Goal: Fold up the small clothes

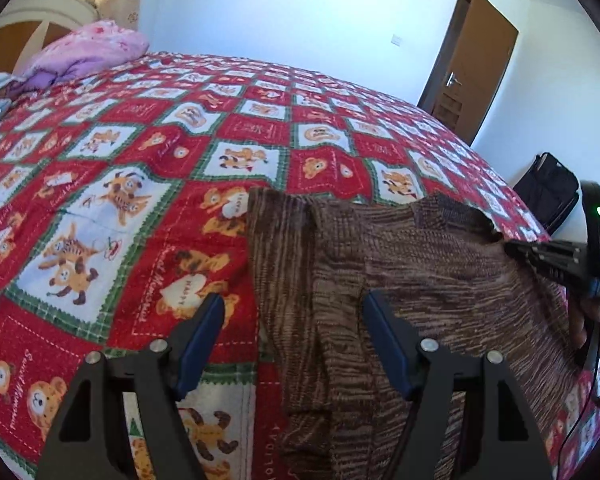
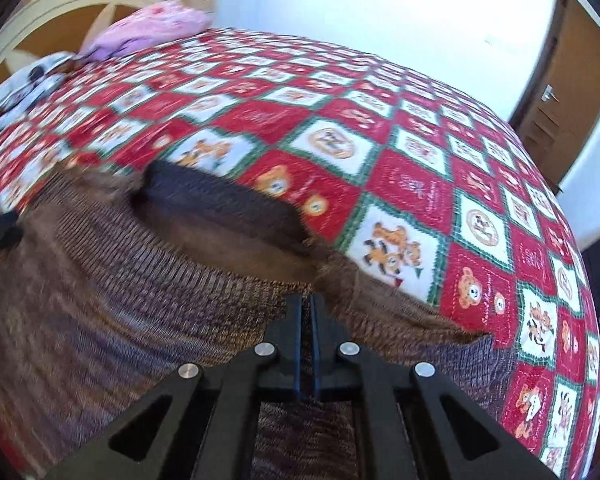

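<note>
A brown ribbed knit garment (image 1: pixel 400 280) is spread on a bed covered by a red, white and green patchwork bedspread printed with teddy bears (image 1: pixel 140 168). The garment is seen at the near edge of the bedspread, its dark neckline (image 2: pixel 220 208) turned toward the far side of the bed.

The left tongs (image 1: pixel 294 320) are held wide apart above the garment's left border, one blue pad (image 1: pixel 200 344) over the bedspread and the other over the knit; nothing is pinched between them.

The right tongs (image 2: pixel 307 304) are drawn fully together at the garment's shoulder, beside the neckline; whether fabric is caught between the pads cannot be told. From the left wrist view they (image 1: pixel 516 250) are seen at the garment's right edge.

A pink and purple pillow (image 1: pixel 88 48) lies at the far corner of the bedspread, by a cream headboard (image 2: pixel 60 4). A brown wooden door (image 1: pixel 472 68) stands beyond the bedspread.
</note>
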`<action>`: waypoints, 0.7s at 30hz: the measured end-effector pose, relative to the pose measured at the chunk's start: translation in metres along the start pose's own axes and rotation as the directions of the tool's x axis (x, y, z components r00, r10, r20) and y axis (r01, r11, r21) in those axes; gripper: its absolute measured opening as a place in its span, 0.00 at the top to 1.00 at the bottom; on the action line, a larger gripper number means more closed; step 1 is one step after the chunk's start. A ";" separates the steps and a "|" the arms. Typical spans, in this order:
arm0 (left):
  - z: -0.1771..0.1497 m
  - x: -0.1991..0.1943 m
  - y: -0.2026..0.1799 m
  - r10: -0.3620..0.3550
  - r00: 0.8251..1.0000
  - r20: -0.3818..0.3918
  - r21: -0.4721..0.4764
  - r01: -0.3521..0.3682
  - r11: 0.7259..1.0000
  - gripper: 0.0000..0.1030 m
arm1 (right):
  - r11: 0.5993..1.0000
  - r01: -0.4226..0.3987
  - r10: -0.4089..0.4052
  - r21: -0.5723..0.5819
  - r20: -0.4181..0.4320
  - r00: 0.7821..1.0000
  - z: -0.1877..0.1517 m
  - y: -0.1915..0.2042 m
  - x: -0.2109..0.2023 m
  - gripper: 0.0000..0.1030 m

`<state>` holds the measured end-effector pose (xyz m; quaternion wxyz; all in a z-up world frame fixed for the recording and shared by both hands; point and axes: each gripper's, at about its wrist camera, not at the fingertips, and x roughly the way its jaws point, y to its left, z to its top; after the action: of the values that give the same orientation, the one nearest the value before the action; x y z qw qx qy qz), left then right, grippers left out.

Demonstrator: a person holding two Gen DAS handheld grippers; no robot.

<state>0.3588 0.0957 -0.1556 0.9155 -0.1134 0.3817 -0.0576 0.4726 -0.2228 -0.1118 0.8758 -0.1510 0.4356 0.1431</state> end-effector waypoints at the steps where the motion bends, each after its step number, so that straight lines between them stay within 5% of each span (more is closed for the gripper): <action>1: 0.000 0.000 -0.001 0.006 1.000 -0.001 0.007 -0.006 1.000 0.22 | 1.000 -0.024 0.024 0.011 -0.005 1.000 0.001 -0.001 0.003 0.97; 6: 0.000 0.002 0.001 0.004 1.000 -0.008 0.002 -0.004 1.000 0.21 | 0.995 -0.086 0.088 0.039 -0.047 0.995 -0.003 -0.010 0.005 0.91; 9: 0.000 0.002 0.002 0.002 1.000 -0.009 -0.004 -0.002 1.000 0.21 | 0.994 -0.047 0.047 0.099 0.003 0.999 -0.013 -0.035 -0.017 0.69; 14: 0.001 0.005 0.000 0.021 1.000 -0.024 0.003 -0.021 1.000 0.21 | 0.975 -0.093 0.088 0.203 0.034 0.996 -0.042 -0.072 -0.040 0.69; 18: 0.001 0.007 0.002 0.017 0.999 -0.034 -0.004 -0.017 1.000 0.21 | 0.970 -0.004 0.020 0.243 -0.063 0.998 -0.062 -0.087 -0.021 0.69; 21: 0.001 0.006 0.004 0.018 0.999 -0.032 -0.015 -0.018 1.000 0.21 | 0.953 0.003 0.002 0.302 -0.017 1.000 -0.067 -0.097 -0.031 0.69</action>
<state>0.3635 0.0987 -0.1604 0.9089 -0.1162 0.3975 -0.0483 0.4438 -0.3412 -0.1120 0.8849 -0.0167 0.4597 0.0732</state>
